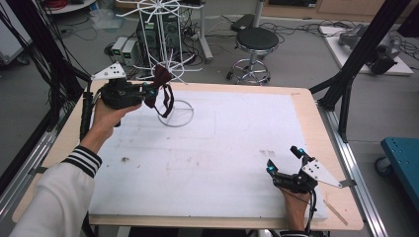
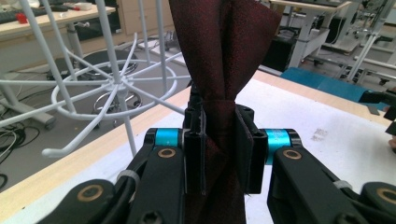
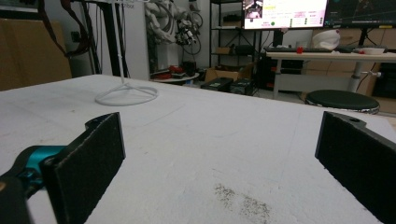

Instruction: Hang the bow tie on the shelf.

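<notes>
A dark red bow tie (image 1: 161,79) with a looped strap hangs in the air beside a white wire rack (image 1: 168,59) at the table's back left. My left gripper (image 1: 148,95) is shut on it; in the left gripper view the pads pinch the cloth's narrow middle (image 2: 219,135) and the wings (image 2: 224,42) fan out above. The rack's lower ring of hooks (image 2: 114,86) sits just left of the tie. My right gripper (image 1: 285,160) rests near the front right of the white mat (image 1: 217,148), jaws wide open with nothing between the pads (image 3: 88,163).
The rack's round base (image 3: 126,95) stands on the mat at the back left. A black stool (image 1: 256,42) and cables lie on the floor beyond the table. Black frame posts (image 1: 363,54) rise at the right. A grey smudge (image 3: 243,203) marks the mat.
</notes>
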Demonstrator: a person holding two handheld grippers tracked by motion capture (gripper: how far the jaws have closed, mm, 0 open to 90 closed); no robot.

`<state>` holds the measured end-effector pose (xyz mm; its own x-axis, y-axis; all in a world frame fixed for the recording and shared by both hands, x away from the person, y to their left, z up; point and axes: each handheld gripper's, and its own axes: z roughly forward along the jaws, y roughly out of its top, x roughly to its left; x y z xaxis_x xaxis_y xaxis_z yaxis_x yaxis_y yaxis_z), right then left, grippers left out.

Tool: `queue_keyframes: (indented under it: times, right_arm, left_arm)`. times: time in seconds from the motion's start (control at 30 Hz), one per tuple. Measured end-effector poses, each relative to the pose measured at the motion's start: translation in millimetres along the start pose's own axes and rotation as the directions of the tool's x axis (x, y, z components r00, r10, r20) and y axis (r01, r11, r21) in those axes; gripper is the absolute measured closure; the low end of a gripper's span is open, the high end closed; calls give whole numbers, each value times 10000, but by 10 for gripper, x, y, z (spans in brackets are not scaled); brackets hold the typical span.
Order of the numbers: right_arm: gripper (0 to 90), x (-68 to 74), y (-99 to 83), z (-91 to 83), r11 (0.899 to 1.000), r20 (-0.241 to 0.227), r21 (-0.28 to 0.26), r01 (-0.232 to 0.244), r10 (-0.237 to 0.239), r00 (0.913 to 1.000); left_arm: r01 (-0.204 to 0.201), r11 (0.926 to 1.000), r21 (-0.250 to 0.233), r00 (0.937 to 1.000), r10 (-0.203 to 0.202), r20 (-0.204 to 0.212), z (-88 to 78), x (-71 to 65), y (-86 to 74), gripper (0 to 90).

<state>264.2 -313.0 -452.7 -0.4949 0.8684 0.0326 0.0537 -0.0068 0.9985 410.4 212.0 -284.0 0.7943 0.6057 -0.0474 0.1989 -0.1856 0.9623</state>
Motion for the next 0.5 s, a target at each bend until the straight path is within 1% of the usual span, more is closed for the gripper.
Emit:
queue_keyframes:
  times: [0.07, 0.17, 0.3, 0.43, 0.5]
  right_arm:
    - [7, 0, 0, 0, 10000, 1, 1, -5, 5, 10000]
    - [8, 0, 0, 1, 10000, 5, -3, 13, -13, 10000]
    - [7, -2, 0, 1, 10000, 0, 6, 16, -16, 10000]
    - [8, -2, 0, 1, 10000, -2, 8, 19, -19, 10000]
    - [7, -2, 0, 2, 10000, 6, 4, 46, -46, 10000]
  left_arm:
    - [129, 9999, 11, 9999, -129, 16, 9, 23, -15, 755]
    - [408, 9991, -131, 9992, -407, 61, 14, 59, -58, 755]
    - [476, 9988, -133, 9989, -475, 43, 9, 79, -108, 755]
    - [377, 9990, -222, 9993, -375, 81, -9, 65, -92, 755]
    - [455, 9988, -175, 9989, -454, 106, -8, 76, -100, 755]
